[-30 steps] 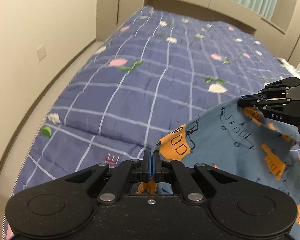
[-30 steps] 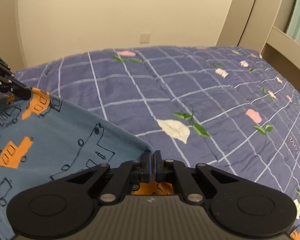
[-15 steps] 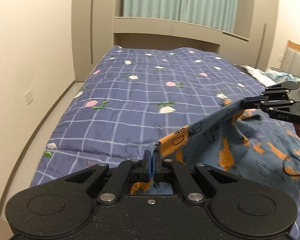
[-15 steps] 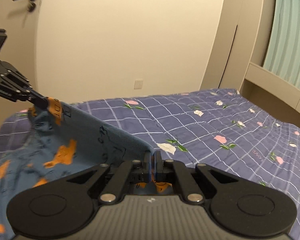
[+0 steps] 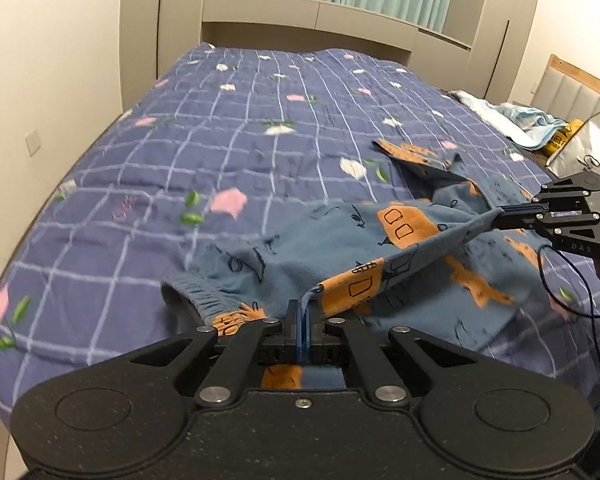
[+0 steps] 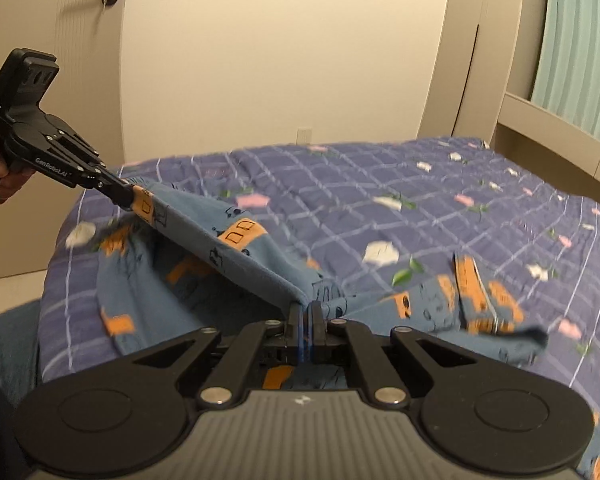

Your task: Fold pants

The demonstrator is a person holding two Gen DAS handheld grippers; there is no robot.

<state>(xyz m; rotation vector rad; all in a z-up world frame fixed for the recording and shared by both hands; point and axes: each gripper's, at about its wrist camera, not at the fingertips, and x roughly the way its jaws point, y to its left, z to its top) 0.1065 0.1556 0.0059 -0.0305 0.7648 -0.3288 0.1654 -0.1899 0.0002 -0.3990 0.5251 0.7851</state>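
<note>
Both my left tool [image 5: 303,312] and right tool [image 6: 305,314] are clenched on one edge of the blue pants [image 5: 384,248], lifted above the bed [image 5: 260,128], with no fold made yet.

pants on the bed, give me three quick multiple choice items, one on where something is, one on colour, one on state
1. Where does the cuffed leg end of the pants lie?
A. on the quilt
B. on the floor
C. on a chair

2. What colour are the pants' patches?
A. red
B. orange
C. white

3. How do the two tongs stand?
A. both open
B. one open
C. both shut on the fabric

Answers:
1 A, the ribbed cuff rests on the checked quilt.
2 B, orange blocks show on blue cloth.
3 C, the left tongs and right tongs each pinch an edge, and the cloth runs taut between them.
</note>
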